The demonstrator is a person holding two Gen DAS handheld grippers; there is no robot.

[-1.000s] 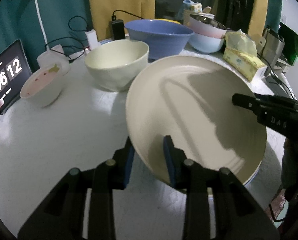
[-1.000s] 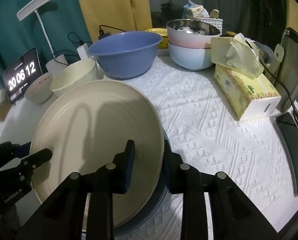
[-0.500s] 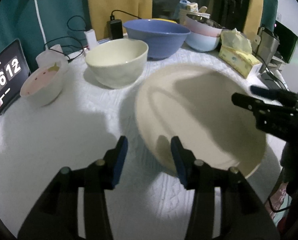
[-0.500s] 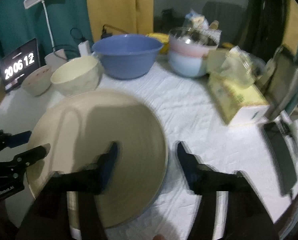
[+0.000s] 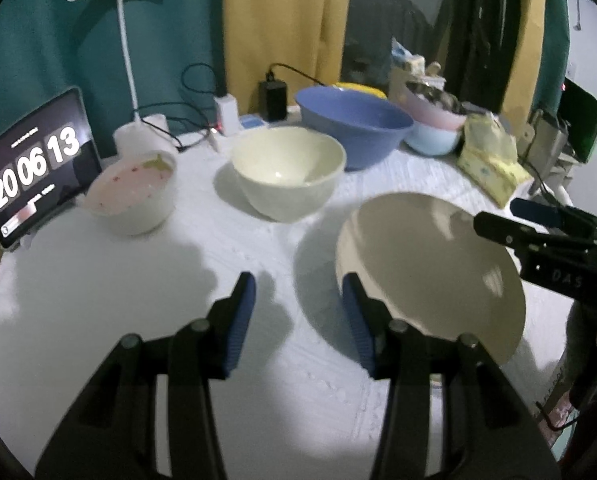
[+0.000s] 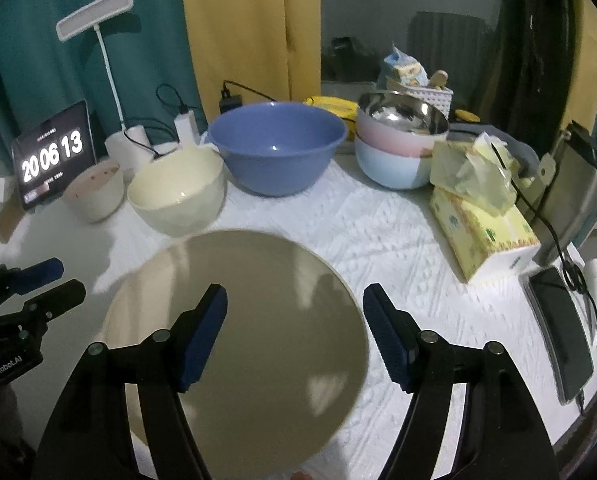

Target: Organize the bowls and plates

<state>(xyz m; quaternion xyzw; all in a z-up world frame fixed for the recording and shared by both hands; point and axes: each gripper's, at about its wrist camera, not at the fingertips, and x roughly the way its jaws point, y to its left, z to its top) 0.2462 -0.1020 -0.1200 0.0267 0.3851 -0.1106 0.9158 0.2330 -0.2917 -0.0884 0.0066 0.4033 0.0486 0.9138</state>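
Grippers both empty: our left gripper (image 5: pixel 298 316) stands part open, its jaws having just let go; our right gripper (image 6: pixel 294 332) gapes wide over the round cream ceramic plate (image 6: pixel 250 320), jaws just opened too, nothing between the pads. Plate lies flat near the front edge of the white-clothed bench (image 6: pixel 398 248). We judge the next target is the cream ceramic bowl (image 5: pixel 288 172), just behind the plate toward the back edge. It sits dead ahead of our left gripper, which looks the nearer one.
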